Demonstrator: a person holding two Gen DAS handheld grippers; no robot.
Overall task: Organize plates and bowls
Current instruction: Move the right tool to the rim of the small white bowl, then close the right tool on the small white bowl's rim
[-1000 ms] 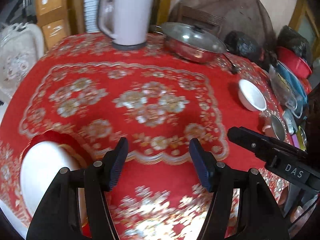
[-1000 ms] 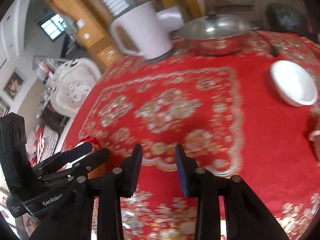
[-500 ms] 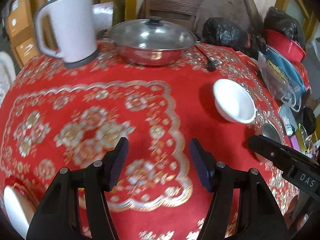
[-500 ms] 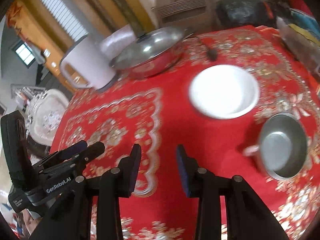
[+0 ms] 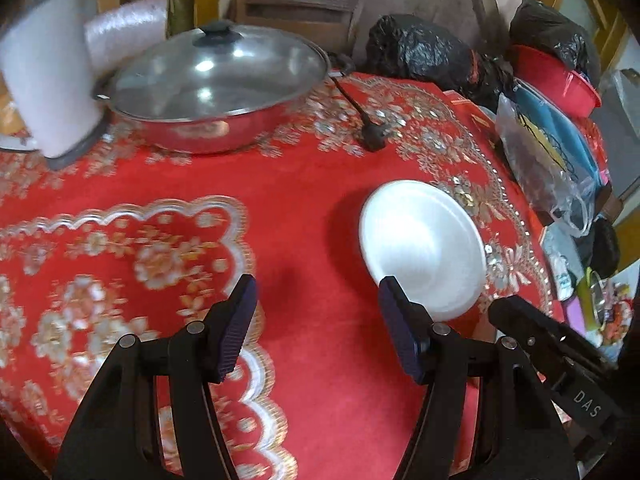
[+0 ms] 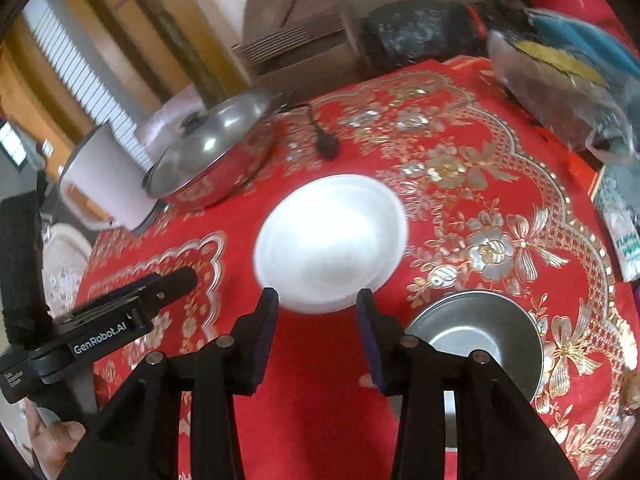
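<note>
A white bowl (image 5: 420,246) sits upright on the red tablecloth (image 5: 304,184); it also shows in the right wrist view (image 6: 330,240). My left gripper (image 5: 316,304) is open and empty, with its right finger just in front of the bowl's near left rim. My right gripper (image 6: 316,308) is open and empty, its fingertips right at the bowl's near edge. A small steel bowl (image 6: 476,340) stands just right of my right gripper. The left gripper's body (image 6: 120,316) shows at the left of the right wrist view.
A lidded steel wok (image 5: 216,92) and a white kettle (image 5: 44,80) stand at the back left. A black power plug (image 5: 370,132) lies behind the bowl. Black bags (image 5: 424,52), a red basin (image 5: 556,80) and plastic packets (image 5: 548,152) crowd the right edge.
Both grippers swung right across the table and closer to the white bowl, which now looms large. The white plate at the left has left the view. Both stayed open.
</note>
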